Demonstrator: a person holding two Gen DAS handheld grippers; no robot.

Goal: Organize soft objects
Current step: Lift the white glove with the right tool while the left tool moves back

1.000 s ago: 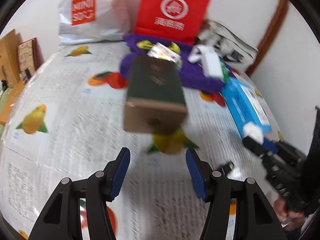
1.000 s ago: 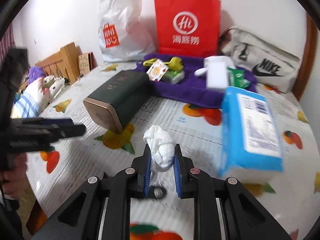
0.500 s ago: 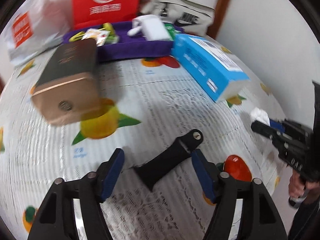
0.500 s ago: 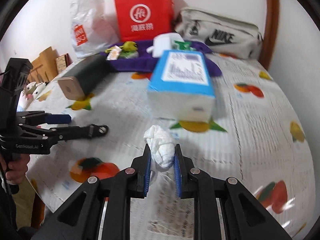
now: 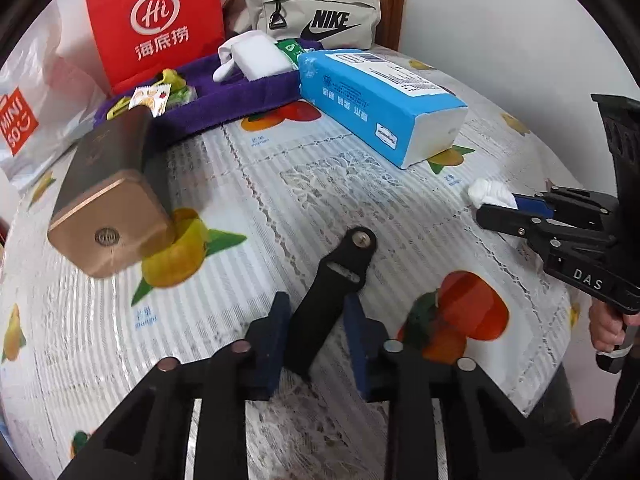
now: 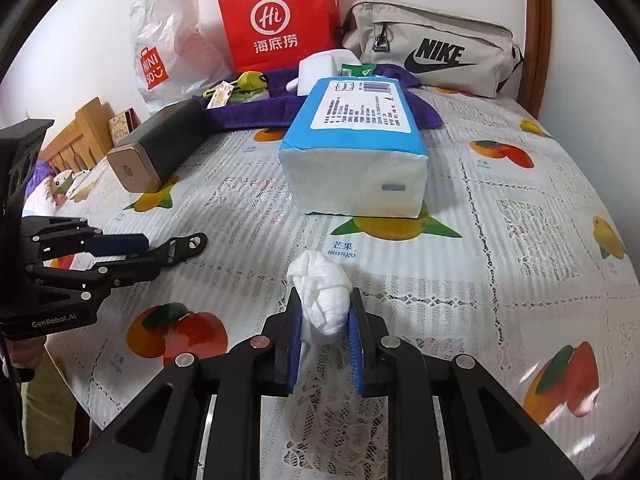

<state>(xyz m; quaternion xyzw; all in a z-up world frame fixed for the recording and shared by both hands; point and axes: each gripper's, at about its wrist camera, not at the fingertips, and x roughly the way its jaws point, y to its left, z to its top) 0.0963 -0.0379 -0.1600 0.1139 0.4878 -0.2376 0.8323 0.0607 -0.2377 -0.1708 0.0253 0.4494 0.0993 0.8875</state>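
Observation:
My right gripper (image 6: 324, 312) is shut on a crumpled white tissue wad (image 6: 322, 296), held just above the fruit-print tablecloth; it also shows at the right of the left wrist view (image 5: 490, 194). My left gripper (image 5: 316, 316) has its blue pads closed around a flat black strap (image 5: 332, 288) with a metal stud, lying on the cloth. In the right wrist view the strap (image 6: 182, 246) sticks out from the left gripper (image 6: 132, 252) at the left edge. A blue tissue pack (image 6: 356, 152) lies mid-table.
A dark box with a gold end (image 5: 108, 192) lies at left. A purple towel (image 5: 224, 98) at the back holds small packets and a white case (image 5: 260, 56). Behind stand a red paper bag (image 6: 276, 16), a Miniso bag (image 6: 160, 56) and a Nike pouch (image 6: 432, 52).
My left gripper has swung right and down onto the black strap and closed on it. My right gripper has carried the tissue wad rightward and forward, past the blue pack.

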